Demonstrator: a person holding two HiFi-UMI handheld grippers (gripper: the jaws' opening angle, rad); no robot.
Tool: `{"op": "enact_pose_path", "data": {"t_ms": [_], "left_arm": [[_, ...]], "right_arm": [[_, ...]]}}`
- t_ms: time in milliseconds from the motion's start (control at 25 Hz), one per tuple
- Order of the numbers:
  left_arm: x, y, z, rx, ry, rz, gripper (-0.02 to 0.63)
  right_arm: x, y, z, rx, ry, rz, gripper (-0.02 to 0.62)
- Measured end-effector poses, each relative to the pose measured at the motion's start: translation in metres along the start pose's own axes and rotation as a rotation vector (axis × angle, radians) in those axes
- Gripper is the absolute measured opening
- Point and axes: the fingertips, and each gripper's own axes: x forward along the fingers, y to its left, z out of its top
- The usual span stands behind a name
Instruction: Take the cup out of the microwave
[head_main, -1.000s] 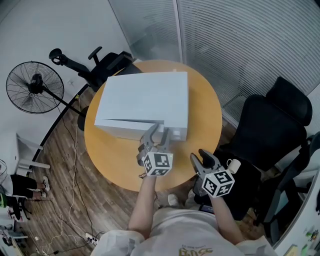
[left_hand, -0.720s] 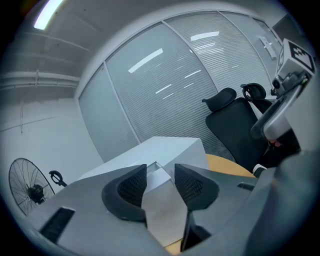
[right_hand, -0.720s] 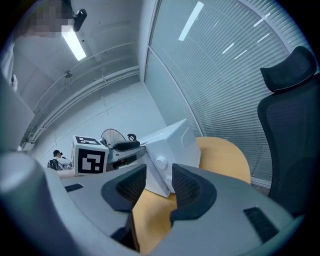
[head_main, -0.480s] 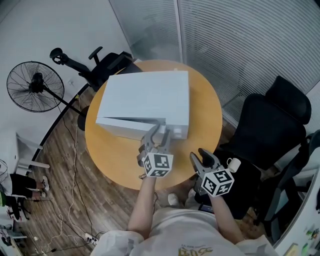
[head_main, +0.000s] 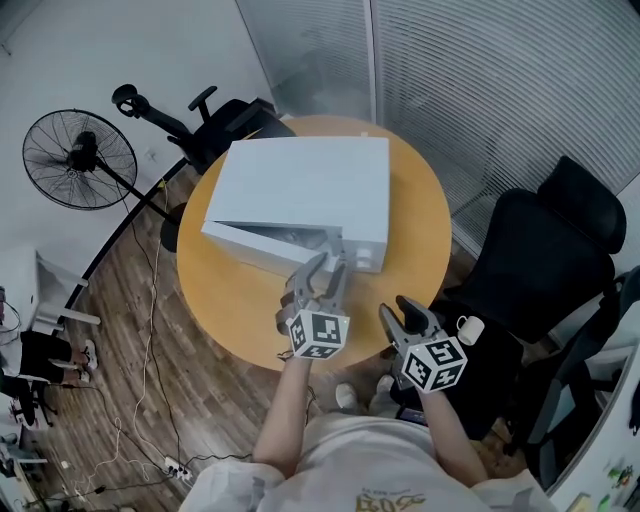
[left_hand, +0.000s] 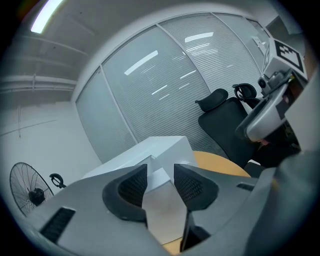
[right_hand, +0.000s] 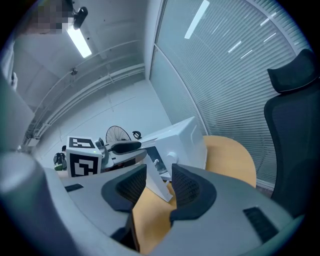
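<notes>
Microwave: white box (head_main: 310, 185) on the round table (head_main: 415, 240), and you're standing at its near side.
Door: the door (head_main: 260, 248) is ajar, hinged at the left, with its free edge swung out towards you on the right and a narrow wedge of the inside showing behind it.
Left gripper: your left gripper (head_main: 325, 268) is right at that free edge, pointing away from you and slightly down.
Left fingers: partly open, with the pads (left_hand: 135, 187) set either side of the door edge. The pale panel (left_hand: 162, 210) fills the gap between them, so you've got the door pinched.
Right gripper: your right gripper (head_main: 408, 312) hangs off the table's near right rim, just beside the left one and clear of the microwave.
Right fingers: the pads (right_hand: 186, 189) stand apart with nothing between them. Only tabletop and the door's corner show beyond the gap.
Cup: no view shows it, and the open wedge gives too little of the inside to tell.
Around you: black chair (head_main: 540, 260) on the right, standing fan (head_main: 80, 160) far left on the wood floor.
</notes>
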Motion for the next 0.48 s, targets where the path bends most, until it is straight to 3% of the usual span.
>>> {"op": "enact_pose_path", "data": {"t_ms": [480], "left_arm": [[-0.030, -0.006, -0.007, -0.019, -0.020, 0.000, 0.170]], "right_arm": [[0.006, 0.026, -0.007, -0.021, 0.017, 0.043, 0.160]]}}
